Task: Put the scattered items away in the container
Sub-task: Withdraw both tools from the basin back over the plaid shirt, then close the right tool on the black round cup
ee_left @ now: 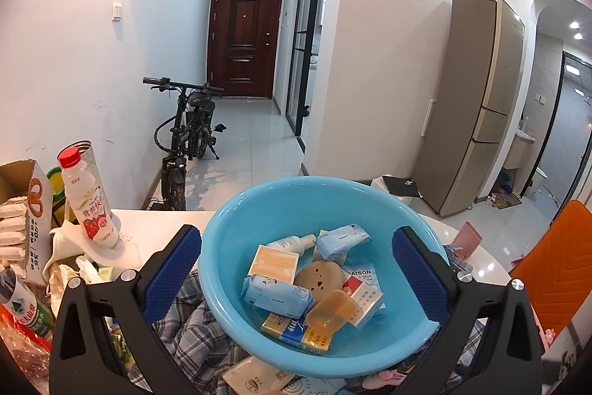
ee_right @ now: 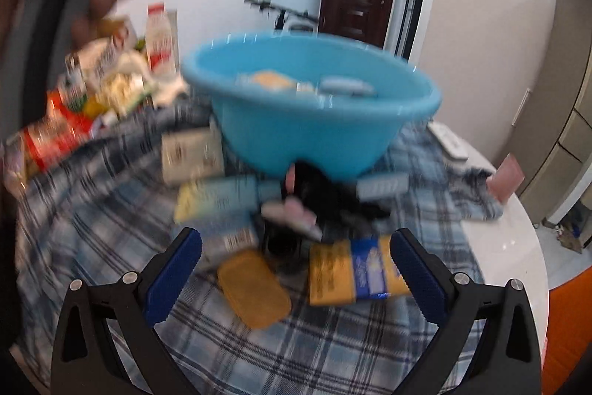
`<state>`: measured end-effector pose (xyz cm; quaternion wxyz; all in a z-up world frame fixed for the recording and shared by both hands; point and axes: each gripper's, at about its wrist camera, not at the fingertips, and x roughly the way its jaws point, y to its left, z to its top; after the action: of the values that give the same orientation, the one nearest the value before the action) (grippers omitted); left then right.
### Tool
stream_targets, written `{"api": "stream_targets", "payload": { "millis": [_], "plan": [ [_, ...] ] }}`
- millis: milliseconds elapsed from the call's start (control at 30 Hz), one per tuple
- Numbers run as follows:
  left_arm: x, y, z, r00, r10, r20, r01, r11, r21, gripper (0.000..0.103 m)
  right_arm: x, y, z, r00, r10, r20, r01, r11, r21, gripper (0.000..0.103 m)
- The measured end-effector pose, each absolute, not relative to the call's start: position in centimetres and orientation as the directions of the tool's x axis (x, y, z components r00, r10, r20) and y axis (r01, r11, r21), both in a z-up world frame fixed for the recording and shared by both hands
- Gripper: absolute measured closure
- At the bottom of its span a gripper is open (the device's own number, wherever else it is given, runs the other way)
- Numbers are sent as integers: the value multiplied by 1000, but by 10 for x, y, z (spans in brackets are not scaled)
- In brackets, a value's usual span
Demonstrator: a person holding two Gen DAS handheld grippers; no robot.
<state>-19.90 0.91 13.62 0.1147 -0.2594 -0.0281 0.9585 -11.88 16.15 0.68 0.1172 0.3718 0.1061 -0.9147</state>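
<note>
Mostly blurred: right gripper [ee_right: 296, 278] gapes over plaid cloth [ee_right: 111, 228].
Left gripper [ee_left: 296, 278] spread wide, empty, around blue basin [ee_left: 236, 247]; yellow-blue packet [ee_right: 355, 271] cut by finger.

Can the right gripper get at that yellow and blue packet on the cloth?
Probably yes. The right gripper is open, and the packet lies flat on the plaid cloth just ahead, with nothing on top. The view is blurred, so this is a guess.
</note>
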Motion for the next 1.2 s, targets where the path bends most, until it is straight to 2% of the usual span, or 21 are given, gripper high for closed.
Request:
{"api": "stream_targets", "payload": {
  "millis": [233,300,367,533,600,667,867,1033,1200],
  "plan": [
    [-199,9,136,-837,234,-495,-208,-972,-110,0,-134,149,-17,-637,-136,-759,309,-947,-90,3],
    [-199,9,137,-837,236,-493,-209,-972,-112,0,-138,147,-24,-613,-138,-778,314,-946,-80,16],
    [-199,8,137,-838,238,-491,-207,-971,-117,0,-141,147,-30,-600,-126,-790,306,-949,-81,23],
    [-198,4,138,-839,246,-485,-208,-969,-132,0,-147,155,-34,-592,-160,-790,296,-955,-29,25],
    [-198,4,138,-838,249,-485,-209,-968,-137,0,-148,156,-32,-598,-161,-786,291,-956,-26,39],
    [-198,3,139,-838,251,-485,-210,-968,-138,0,-150,157,-32,-600,-167,-782,290,-957,-18,45],
    [-198,3,139,-835,256,-487,-216,-967,-139,0,-154,154,-32,-610,-170,-774,291,-957,-19,47],
    [-198,4,139,-835,252,-490,-215,-968,-132,0,-155,158,-33,-613,-196,-765,292,-956,11,66],
    [-199,6,138,-831,252,-496,-218,-968,-127,0,-151,165,-32,-620,-219,-753,293,-955,36,69]
  ]
}}
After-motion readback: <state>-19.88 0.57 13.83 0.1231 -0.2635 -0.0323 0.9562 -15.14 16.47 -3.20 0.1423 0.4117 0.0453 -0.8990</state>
